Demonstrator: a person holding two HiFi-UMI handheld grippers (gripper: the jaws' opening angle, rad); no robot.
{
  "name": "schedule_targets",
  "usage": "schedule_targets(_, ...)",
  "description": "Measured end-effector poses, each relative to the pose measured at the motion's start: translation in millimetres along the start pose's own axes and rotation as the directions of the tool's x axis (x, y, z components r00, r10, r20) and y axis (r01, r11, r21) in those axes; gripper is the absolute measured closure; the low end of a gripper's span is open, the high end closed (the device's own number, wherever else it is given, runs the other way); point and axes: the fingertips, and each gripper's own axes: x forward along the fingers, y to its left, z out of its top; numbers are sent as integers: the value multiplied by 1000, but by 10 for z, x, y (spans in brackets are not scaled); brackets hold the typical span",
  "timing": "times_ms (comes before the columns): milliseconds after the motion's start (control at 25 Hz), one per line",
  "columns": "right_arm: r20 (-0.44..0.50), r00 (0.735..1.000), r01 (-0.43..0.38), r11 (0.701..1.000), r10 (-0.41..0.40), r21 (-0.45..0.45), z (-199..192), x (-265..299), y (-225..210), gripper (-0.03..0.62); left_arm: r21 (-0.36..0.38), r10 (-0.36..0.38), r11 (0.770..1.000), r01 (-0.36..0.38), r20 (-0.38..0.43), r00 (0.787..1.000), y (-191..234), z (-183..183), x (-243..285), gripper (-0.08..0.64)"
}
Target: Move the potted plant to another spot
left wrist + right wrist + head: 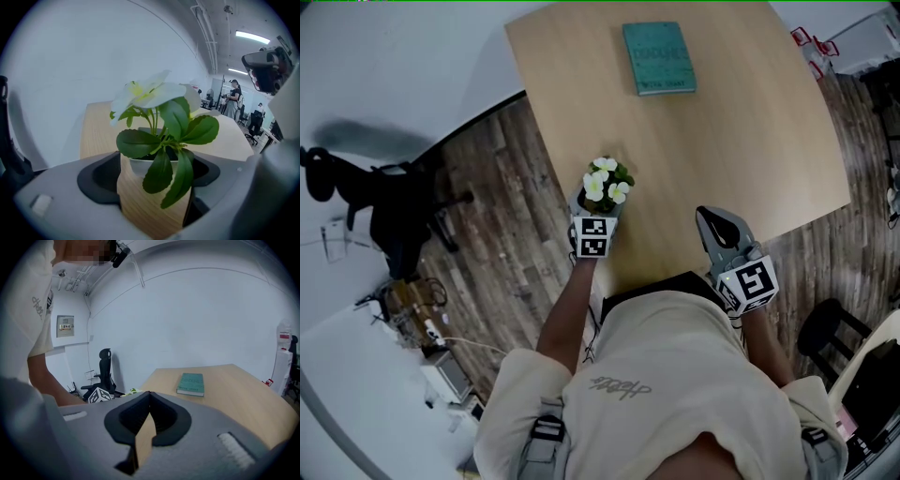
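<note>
White-flowered potted plant (607,180) clamped in my left gripper (598,211), centre frame, by the table (750,141) edge.
I grip the pot itself to spare the leaves; my right gripper (720,228) idles clenched, empty, lower right.

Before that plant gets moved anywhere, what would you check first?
1. Left gripper shut on the plant: ok, a jaw on each side of it.
2. Plant upright: ok.
3. Right gripper out of the way: ok, shut, empty, off to the side.
4. Free table ahead: ok, only a book at the far end.
5. Plant lifted off the table: cannot tell.
</note>
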Motion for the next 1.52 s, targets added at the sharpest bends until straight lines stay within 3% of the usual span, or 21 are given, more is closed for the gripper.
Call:
schedule_targets(440,-11,999,38,999,-37,16,-37,53,2,589,-12,61,998,-61,23,998,-19,49,172,131)
schedule_targets(640,-15,999,52,998,-52,25,-84,14,-40,589,-10,86,996,-86,14,996,27,27,211,212)
schedule_targets(1040,-8,999,50,998,-50,27,-114,-58,-57,589,-20,76,997,-76,27,997,46,94,131,212)
schedule_targets(1520,41,999,23,1000,-23,9,-13,-61,14,589,4,42,999,-42,45,998,-51,323,-346,210)
